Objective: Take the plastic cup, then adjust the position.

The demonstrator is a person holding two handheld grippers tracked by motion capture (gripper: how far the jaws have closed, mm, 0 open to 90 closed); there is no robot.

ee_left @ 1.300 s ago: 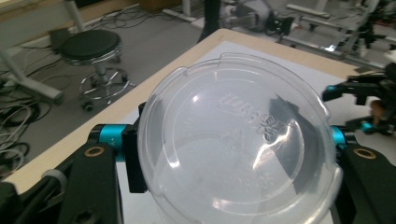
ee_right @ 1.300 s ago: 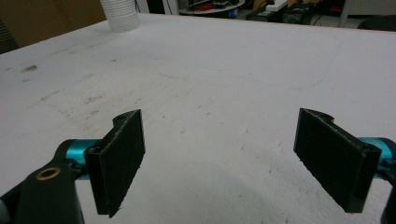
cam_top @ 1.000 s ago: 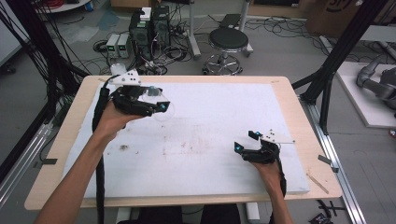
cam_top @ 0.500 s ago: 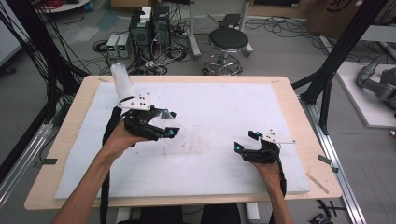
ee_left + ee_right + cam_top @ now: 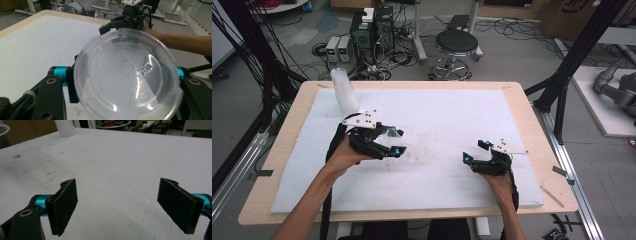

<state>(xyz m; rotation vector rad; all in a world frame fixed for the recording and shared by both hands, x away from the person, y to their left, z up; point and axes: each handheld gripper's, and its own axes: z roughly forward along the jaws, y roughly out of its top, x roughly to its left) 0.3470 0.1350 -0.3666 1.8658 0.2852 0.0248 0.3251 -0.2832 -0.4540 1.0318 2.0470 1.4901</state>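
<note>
Left tool (image 5: pixel 393 145) is pinching a clear plastic lid (image 5: pixel 126 77), empty, tilted up toward its camera. Right tool (image 5: pixel 475 151) sits spread at 4 o'clock on the bench (image 5: pixel 452 115), nothing in it. White cup stack (image 5: pixel 344 91) stands at 10 o'clock.

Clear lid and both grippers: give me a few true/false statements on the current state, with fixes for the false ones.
1. The left gripper grips a clear plastic lid. True.
2. The right gripper holds a cup. False: its jaws stand open with nothing between them.
3. A stack of white cups stands at the far left of the white mat. True.
4. The lid is opaque black. False: it is see-through, with embossed lettering.
</note>
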